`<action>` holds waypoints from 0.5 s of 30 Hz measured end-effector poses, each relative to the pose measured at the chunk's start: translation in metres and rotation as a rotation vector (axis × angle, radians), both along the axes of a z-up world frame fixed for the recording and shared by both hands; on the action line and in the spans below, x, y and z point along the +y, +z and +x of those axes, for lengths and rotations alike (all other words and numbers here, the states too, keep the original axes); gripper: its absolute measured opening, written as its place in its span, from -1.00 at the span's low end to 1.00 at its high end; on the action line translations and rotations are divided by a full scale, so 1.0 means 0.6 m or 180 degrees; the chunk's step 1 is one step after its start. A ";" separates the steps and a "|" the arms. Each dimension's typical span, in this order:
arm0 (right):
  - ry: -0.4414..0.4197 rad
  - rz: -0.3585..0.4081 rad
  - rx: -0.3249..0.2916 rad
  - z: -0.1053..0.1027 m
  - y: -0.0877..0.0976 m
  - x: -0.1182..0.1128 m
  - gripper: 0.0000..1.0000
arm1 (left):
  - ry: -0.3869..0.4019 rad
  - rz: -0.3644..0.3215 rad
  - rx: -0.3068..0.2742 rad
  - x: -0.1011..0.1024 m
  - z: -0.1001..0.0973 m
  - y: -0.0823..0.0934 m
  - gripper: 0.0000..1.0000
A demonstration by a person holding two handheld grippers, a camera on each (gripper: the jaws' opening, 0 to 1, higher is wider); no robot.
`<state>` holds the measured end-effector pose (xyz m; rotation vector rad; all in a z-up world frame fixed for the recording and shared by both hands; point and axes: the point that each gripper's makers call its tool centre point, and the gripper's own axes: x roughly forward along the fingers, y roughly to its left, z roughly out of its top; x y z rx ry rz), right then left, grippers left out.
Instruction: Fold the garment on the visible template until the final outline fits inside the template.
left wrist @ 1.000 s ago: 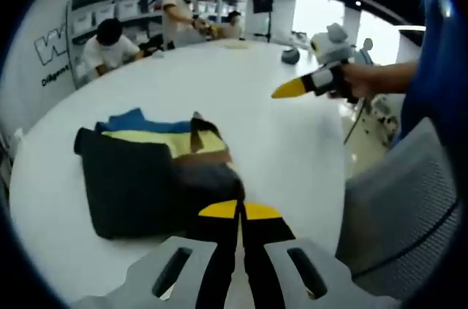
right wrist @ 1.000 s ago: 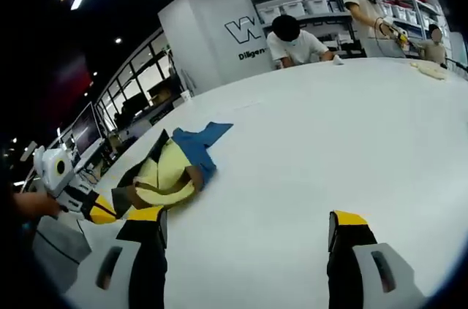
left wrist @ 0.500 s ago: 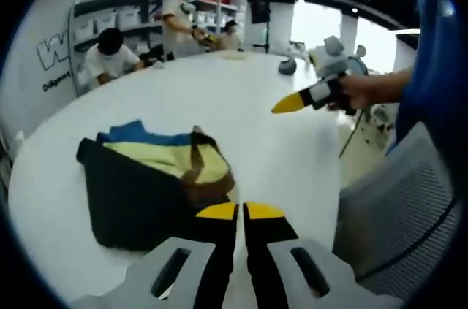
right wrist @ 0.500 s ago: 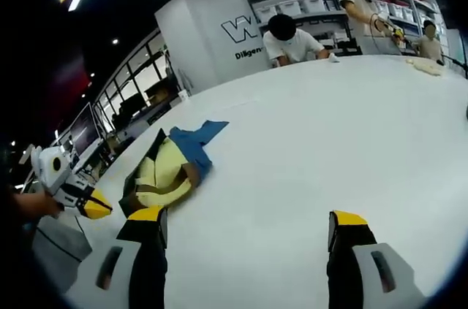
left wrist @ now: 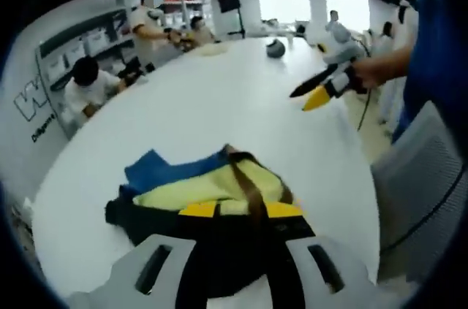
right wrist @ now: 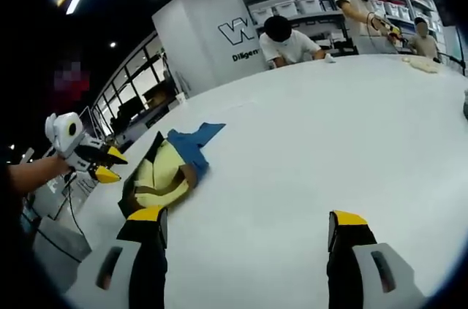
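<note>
Garment (left wrist: 208, 192) lying folded on white table (left wrist: 219, 97), compact bundle near edge closest to person: black layer at bottom, pale yellow panel above, blue part sticking out at far side, brown strap across top. In right gripper view same bundle (right wrist: 167, 171) at left of table, yellow face up, blue tip pointing away.

Left gripper (left wrist: 240, 210) raised just over garment, jaws parted, brown strap running between yellow tips; grip on fabric cannot be told.

Right gripper (right wrist: 247, 215) jaws wide apart, nothing between, over bare table, well apart from garment.
</note>
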<state>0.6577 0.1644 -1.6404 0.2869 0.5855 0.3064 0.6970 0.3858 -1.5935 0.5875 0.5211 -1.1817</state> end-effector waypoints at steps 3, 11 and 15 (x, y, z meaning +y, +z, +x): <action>-0.0022 0.0005 0.0005 0.000 -0.001 -0.005 0.82 | -0.0182 0.0072 0.0101 -0.006 0.011 0.002 -0.40; -0.0074 0.0017 0.0027 -0.001 -0.004 -0.016 0.82 | -0.0637 0.0453 0.0376 0.008 0.064 -0.032 -0.25; -0.0119 0.0018 0.0045 -0.002 -0.007 -0.022 0.82 | -0.0857 0.0640 0.0608 0.010 0.067 -0.053 -0.26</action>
